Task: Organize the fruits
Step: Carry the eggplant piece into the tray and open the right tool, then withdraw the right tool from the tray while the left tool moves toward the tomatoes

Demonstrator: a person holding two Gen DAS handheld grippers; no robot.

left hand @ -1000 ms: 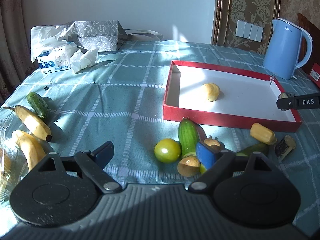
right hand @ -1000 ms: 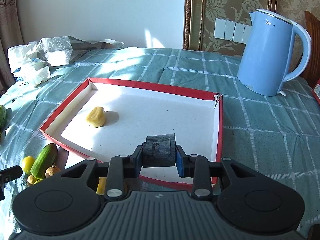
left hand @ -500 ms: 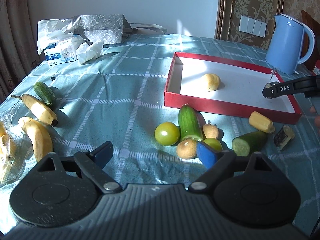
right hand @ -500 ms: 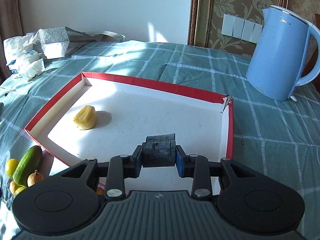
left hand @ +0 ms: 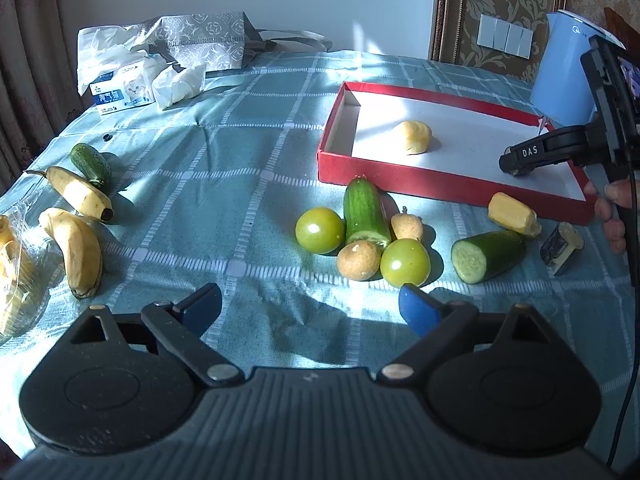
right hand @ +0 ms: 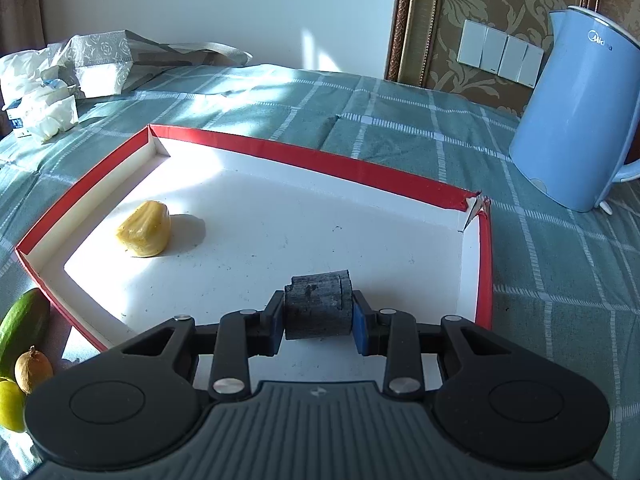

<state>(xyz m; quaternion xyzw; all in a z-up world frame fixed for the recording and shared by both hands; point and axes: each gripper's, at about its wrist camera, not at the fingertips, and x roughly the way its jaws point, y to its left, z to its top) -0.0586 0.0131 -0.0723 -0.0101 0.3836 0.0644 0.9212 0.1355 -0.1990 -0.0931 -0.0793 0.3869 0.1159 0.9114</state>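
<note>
A red-walled white tray (left hand: 440, 188) (right hand: 304, 150) holds one yellow fruit piece (left hand: 412, 137) (right hand: 145, 229). My right gripper (right hand: 318, 316) is shut on a dark chunk (right hand: 318, 308) and holds it over the tray's near right part; it shows in the left wrist view (left hand: 516, 162). My left gripper (left hand: 310, 306) is open and empty above the cloth, in front of two green tomatoes (left hand: 320, 230), two brown round fruits (left hand: 359, 260), a cucumber (left hand: 366, 212), a cut cucumber (left hand: 486, 250), a yellow piece (left hand: 512, 216) and a dark-skinned piece (left hand: 560, 245).
Two bananas (left hand: 78, 250) and a small cucumber (left hand: 90, 164) lie at the left, next to a plastic pack (left hand: 16, 264). A blue kettle (right hand: 576, 116) stands right of the tray. Tissue packs and a bag (left hand: 160, 64) lie at the back left.
My left gripper has drawn back and up from the fruit cluster, staying open. My right gripper has moved forward over the tray with the dark chunk still held.
</note>
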